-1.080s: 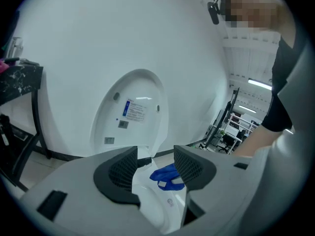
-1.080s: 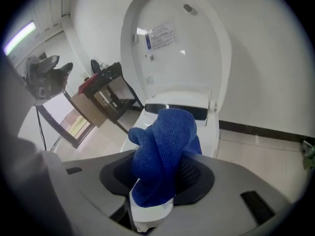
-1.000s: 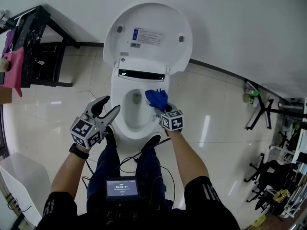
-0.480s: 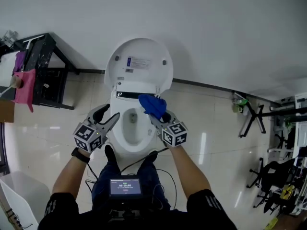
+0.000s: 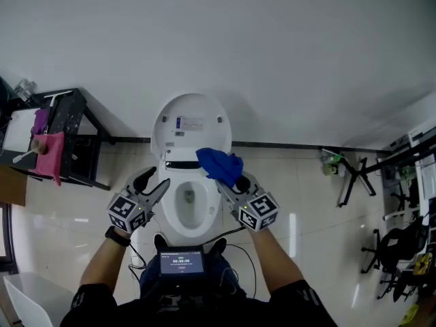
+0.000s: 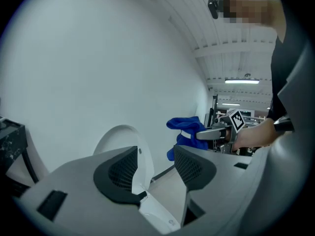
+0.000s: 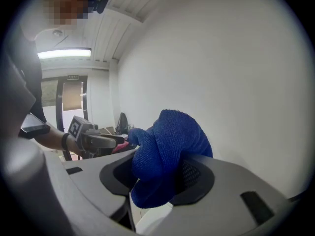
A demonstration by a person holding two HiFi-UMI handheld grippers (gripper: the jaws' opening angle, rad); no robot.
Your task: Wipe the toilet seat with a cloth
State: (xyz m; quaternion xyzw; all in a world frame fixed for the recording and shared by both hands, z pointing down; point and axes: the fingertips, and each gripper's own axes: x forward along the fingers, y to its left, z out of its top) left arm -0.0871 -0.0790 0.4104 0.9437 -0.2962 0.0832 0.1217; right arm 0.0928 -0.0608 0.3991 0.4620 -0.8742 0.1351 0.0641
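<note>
White toilet (image 5: 169, 210) stands against the wall, lid (image 5: 189, 125) up. Left gripper (image 5: 154, 181) hovers by the bowl's left edge, fingers spread apart. Right gripper (image 5: 229, 181) is over the bowl's rear right, its fingers pinching a bunched blue cloth (image 5: 219, 165), held up clear of the toilet.

The cloth (image 5: 219, 166) is deep blue with a looped terry texture. The toilet (image 5: 170, 210) is glossy white, and its lid (image 5: 191, 125) bears a small blue-and-white label. The left gripper (image 5: 155, 178) and right gripper (image 5: 228, 180) are pale grey, with black mesh-patterned jaws and cubes of black-and-white square markers. Left of the toilet, a black rack (image 5: 68, 111) carries a pink rag (image 5: 49, 157). The floor (image 5: 306, 203) around the toilet is shiny cream tile.
</note>
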